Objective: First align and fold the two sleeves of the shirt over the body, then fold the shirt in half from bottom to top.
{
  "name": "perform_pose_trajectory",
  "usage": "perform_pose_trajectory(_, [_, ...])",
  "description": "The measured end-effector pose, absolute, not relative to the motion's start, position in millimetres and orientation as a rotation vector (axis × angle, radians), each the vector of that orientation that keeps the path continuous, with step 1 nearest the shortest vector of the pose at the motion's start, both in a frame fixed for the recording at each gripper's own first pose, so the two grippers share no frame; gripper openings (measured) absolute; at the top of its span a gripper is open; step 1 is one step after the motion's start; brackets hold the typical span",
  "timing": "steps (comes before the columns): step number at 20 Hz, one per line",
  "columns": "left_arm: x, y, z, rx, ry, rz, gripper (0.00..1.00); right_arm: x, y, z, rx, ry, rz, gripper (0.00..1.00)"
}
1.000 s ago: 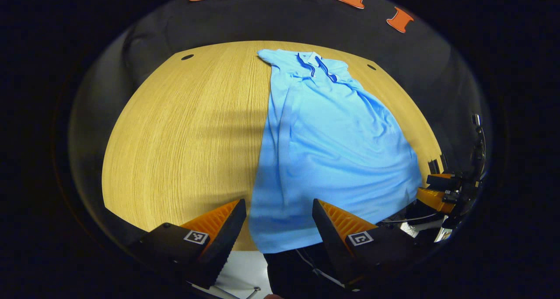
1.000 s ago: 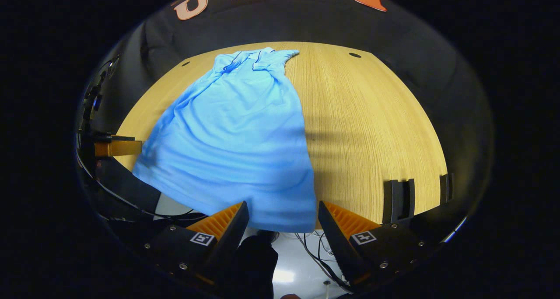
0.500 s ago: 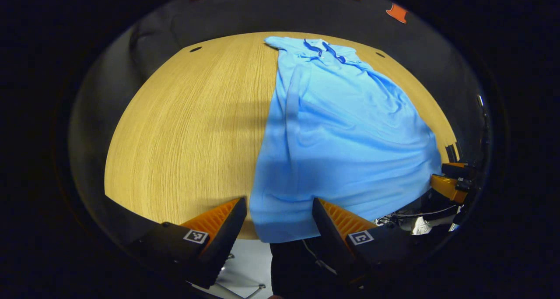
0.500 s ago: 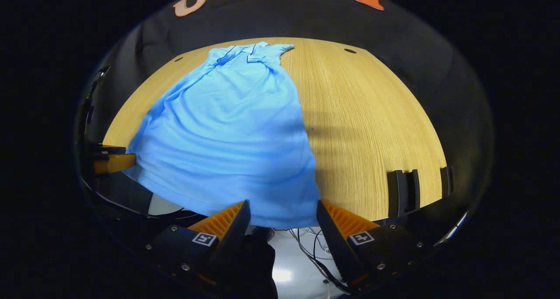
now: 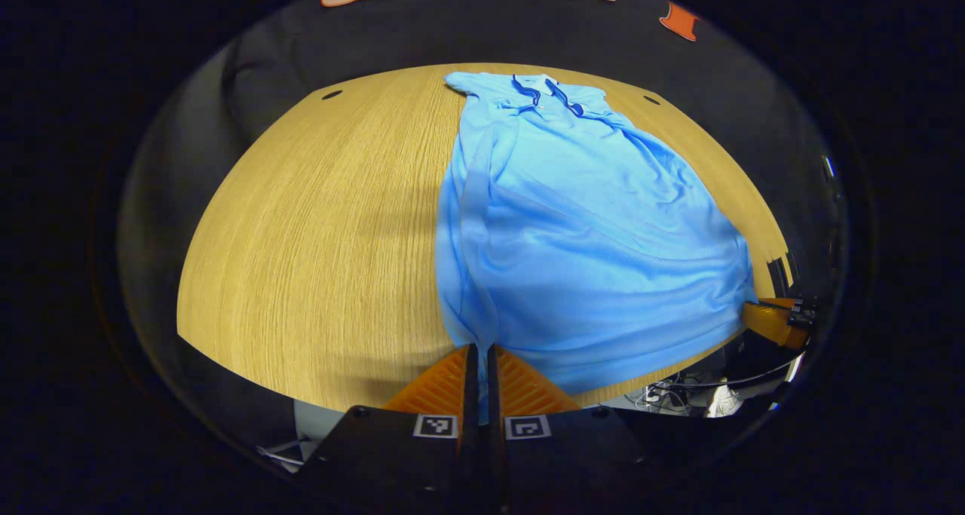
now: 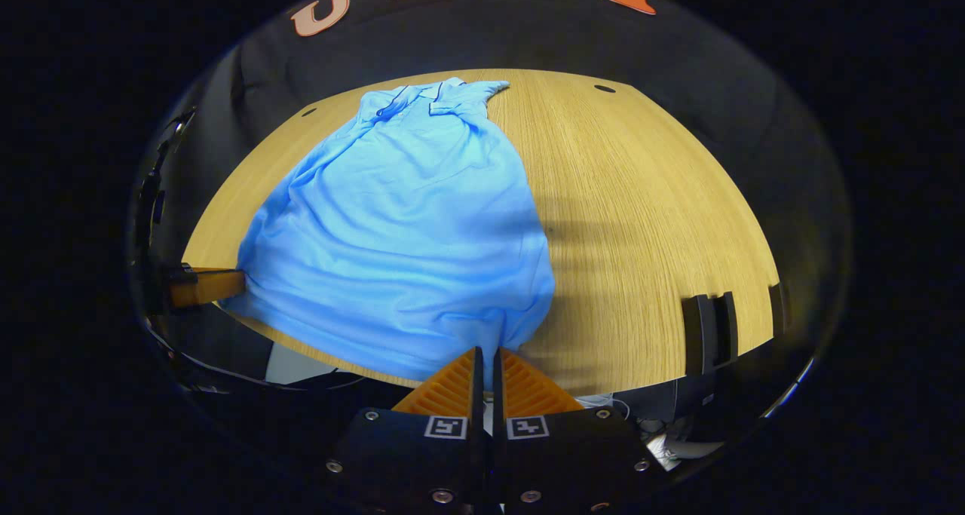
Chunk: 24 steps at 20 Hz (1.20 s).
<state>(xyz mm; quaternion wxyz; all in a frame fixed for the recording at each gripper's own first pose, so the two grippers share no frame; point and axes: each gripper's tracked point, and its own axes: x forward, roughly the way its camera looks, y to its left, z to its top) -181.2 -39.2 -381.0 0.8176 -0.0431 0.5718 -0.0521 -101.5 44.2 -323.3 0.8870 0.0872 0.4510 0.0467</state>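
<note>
Left gripper view: the left claw [image 5: 480,349] has its two fingers pressed together on the near hem corner of the light blue shirt [image 5: 580,221], which lies on the wooden desk [image 5: 317,228] with its dark-trimmed collar [image 5: 543,96] at the far edge. The right claw [image 5: 769,320] shows at the shirt's other hem corner. Right gripper view: the right claw [image 6: 487,366] pinches the hem of the shirt [image 6: 399,221] at the near desk [image 6: 641,221] edge. No brand or readable writing shows on the shirt; each claw body carries small square black-and-white marker tags [image 6: 445,427].
</note>
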Motion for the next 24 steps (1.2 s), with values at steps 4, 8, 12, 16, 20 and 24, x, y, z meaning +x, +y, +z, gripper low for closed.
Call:
perform_pose_trajectory(4, [-155.0,-34.0,-348.4,-0.097,1.133,-0.139,0.07,-97.7,47.8,-302.5,0.285,0.923,0.112,0.05])
perform_pose_trajectory(8, [-120.9,-31.0,-318.4,-0.075,1.049,-0.191,0.06,-75.1,44.4,-265.1,0.295,0.846,0.105,0.05])
perform_pose_trajectory(12, [-79.1,-32.1,-292.3,-0.114,0.989,-0.217,0.07,-45.4,36.8,-226.6,0.301,0.784,0.092,0.05])
perform_pose_trajectory(16, [-25.5,-26.2,-268.2,-0.132,0.922,-0.244,0.06,-2.1,30.2,-190.5,0.298,0.725,0.085,0.05])
perform_pose_trajectory(20, [31.6,-22.8,-254.9,-0.120,0.871,-0.268,0.06,45.7,26.3,-159.9,0.270,0.674,0.085,0.05])
perform_pose_trajectory(24, [83.0,-16.0,-246.6,-0.102,0.824,-0.294,0.06,90.7,21.9,-141.1,0.219,0.654,0.089,0.04])
